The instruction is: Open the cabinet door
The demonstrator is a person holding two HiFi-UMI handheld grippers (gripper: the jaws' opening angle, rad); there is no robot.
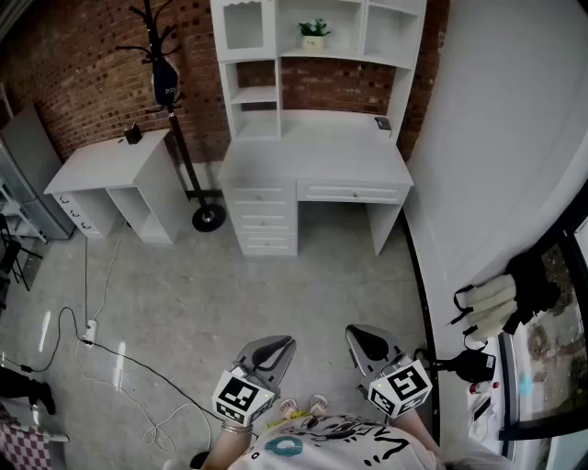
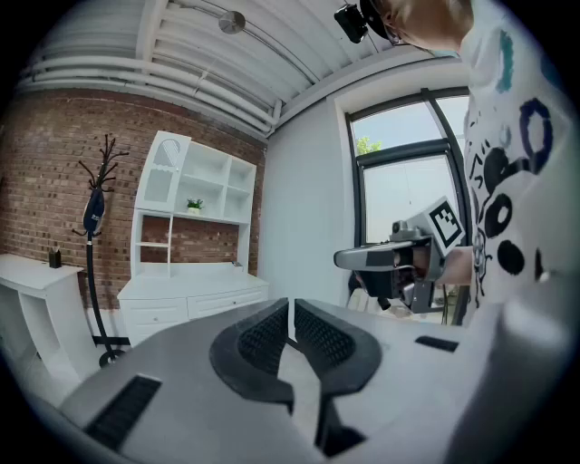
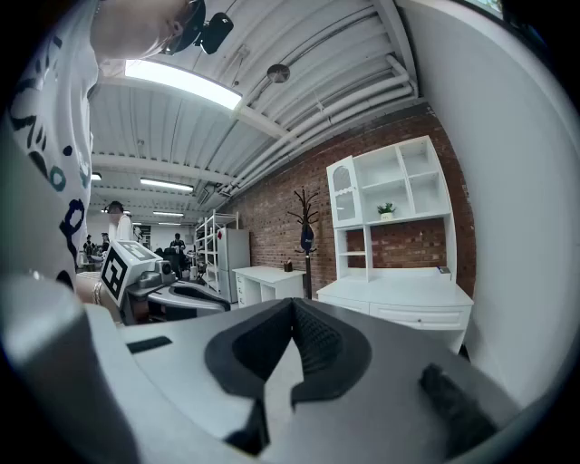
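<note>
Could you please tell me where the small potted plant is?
In the head view, the potted plant sits top centre on the upper shelf of the white hutch, just right of the arched cabinet door, above the desk.

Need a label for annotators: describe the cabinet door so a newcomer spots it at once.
Against the brick wall stands a white desk with a shelf unit on top. In its top row, left of the small potted plant, is the cabinet door. Its compartment alone is closed, by an arched panel; the neighbours are open shelves.
</note>
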